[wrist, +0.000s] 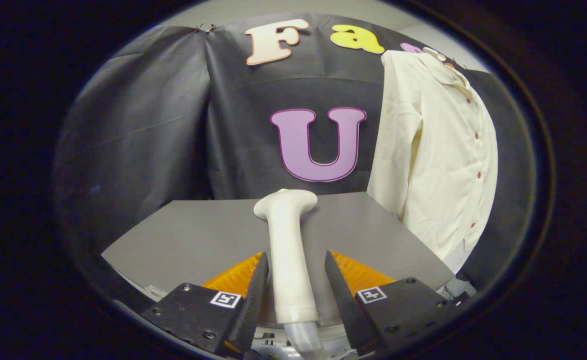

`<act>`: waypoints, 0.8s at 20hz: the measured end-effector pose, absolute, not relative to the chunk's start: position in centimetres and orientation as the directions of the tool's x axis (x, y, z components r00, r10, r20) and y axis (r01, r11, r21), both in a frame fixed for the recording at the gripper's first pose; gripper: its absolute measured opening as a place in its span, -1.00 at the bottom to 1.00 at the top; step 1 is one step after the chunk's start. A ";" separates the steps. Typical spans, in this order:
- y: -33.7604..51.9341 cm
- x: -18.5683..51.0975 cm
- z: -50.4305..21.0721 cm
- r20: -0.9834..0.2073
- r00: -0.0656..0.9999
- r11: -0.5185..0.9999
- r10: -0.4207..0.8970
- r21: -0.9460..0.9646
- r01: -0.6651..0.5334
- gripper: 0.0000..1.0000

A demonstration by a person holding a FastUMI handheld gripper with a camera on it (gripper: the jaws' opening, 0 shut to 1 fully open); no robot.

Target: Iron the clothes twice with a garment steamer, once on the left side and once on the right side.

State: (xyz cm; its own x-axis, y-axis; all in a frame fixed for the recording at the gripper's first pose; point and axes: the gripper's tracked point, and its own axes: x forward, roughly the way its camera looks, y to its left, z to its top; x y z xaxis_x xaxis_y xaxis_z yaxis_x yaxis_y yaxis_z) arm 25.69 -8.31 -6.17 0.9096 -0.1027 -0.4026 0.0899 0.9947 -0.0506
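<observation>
Steamer: cream garment steamer (288,250) lies along the grey table (183,240), its head pointing toward the booth's black cloth wall (138,130) and its ribbed hose (303,337) trailing back under the fingers.

Grip: hand-held gripper (296,280) straddles the steamer's handle, one dark finger on each side. The left finger sits at or very near the handle; a sliver of table shows between the handle and the right finger, so the fingers look spread, not yet clamped.

Shirt: cream button-front shirt (438,150) hangs against the wall beyond the table's far right corner, well apart from the steamer, its dark red buttons (478,175) running down the front.

Step in hand: by the look of it, taking hold of the steamer before any pass over the shirt; neither side appears ironed yet.

How to do it well: close both fingers squarely on the handle's straight middle, not on the flared head or the soft hose, so the steamer does not pivot when lifted.

Next call: lift clear of the table, swing right, and turn the head flat toward the cloth.

Passes: one long stroke down one side of the button line, then one down the other.

Risk: the hose could drag or snag on the table edge; a loose grip could let the head droop.
</observation>
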 end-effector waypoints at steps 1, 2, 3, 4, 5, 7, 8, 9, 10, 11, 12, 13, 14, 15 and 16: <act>-8.2 25.7 -6.9 -0.421 0.901 0.994 -0.107 -0.064 0.088 0.34; -8.2 25.6 -7.7 -0.449 0.887 0.994 -0.108 -0.073 0.084 0.24; -8.2 25.7 -8.2 -0.478 0.872 0.993 -0.110 -0.080 0.082 0.19; -8.3 26.2 -7.7 -0.445 0.889 0.994 -0.105 -0.075 0.080 0.11; -8.3 26.4 -8.0 -0.451 0.887 0.994 -0.100 -0.077 0.073 0.03; -8.8 26.3 -7.7 -0.436 0.895 0.995 -0.099 -0.062 0.079 -0.14; -8.9 26.1 -7.7 -0.434 0.895 0.995 -0.099 -0.039 0.091 -0.22; -8.8 26.2 -7.5 -0.421 0.902 0.996 -0.093 -0.025 0.091 -0.23; -8.7 26.1 -7.3 -0.408 0.909 0.996 -0.088 -0.017 0.089 -0.24; -8.6 26.1 -6.9 -0.379 0.922 0.996 -0.085 -0.009 0.088 -0.25; -8.5 26.1 -6.6 -0.356 0.931 0.997 -0.079 -0.011 0.080 -0.25; -8.3 26.0 -6.3 -0.334 0.940 0.998 -0.069 -0.016 0.067 -0.26; -8.2 25.8 -6.2 -0.319 0.946 0.998 -0.058 -0.022 0.054 -0.26; -8.2 25.6 -6.0 -0.302 0.952 0.998 -0.056 -0.023 0.052 -0.27; -8.3 25.4 -6.1 -0.298 0.953 0.998 -0.057 -0.023 0.053 -0.28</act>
State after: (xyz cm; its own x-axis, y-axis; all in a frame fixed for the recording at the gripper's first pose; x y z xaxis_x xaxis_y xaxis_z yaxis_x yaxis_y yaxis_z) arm 25.40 -8.30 -6.11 0.9530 -0.0575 -0.2975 0.0530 0.9983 -0.0230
